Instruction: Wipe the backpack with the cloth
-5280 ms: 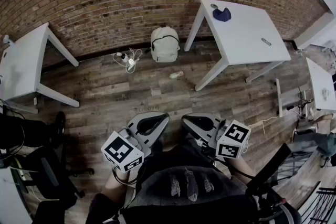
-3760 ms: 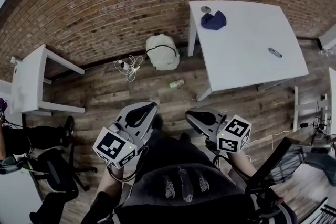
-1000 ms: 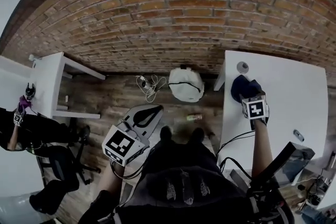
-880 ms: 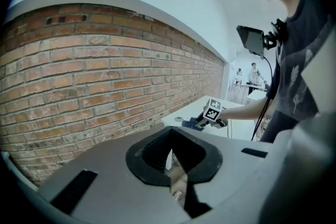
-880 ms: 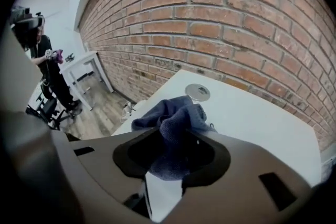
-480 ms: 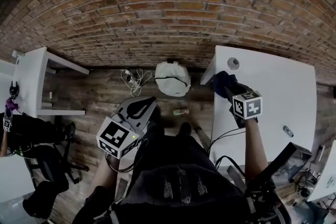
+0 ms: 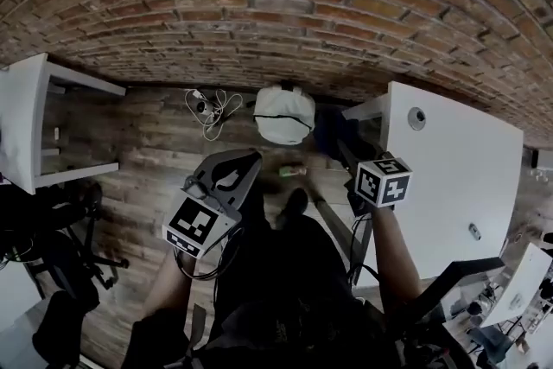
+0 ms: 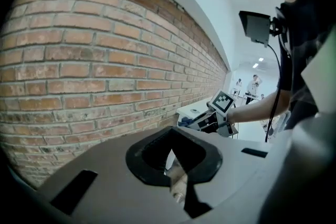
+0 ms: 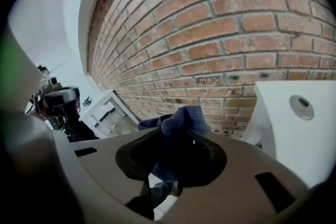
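Backpack [image 7: 283,112]: white, upright on the wooden floor [image 7: 155,160] against the brick wall [image 7: 259,4], just left of the white table [image 7: 458,168].
Cloth [image 9: 181,118]: dark blue, bunched, off the table.
Right gripper [image 7: 346,153]: jaws just closed, now clenched on the cloth, near the table's corner.
Left gripper [image 7: 242,164]: jaws together, nothing between them, above the floor short of the backpack.
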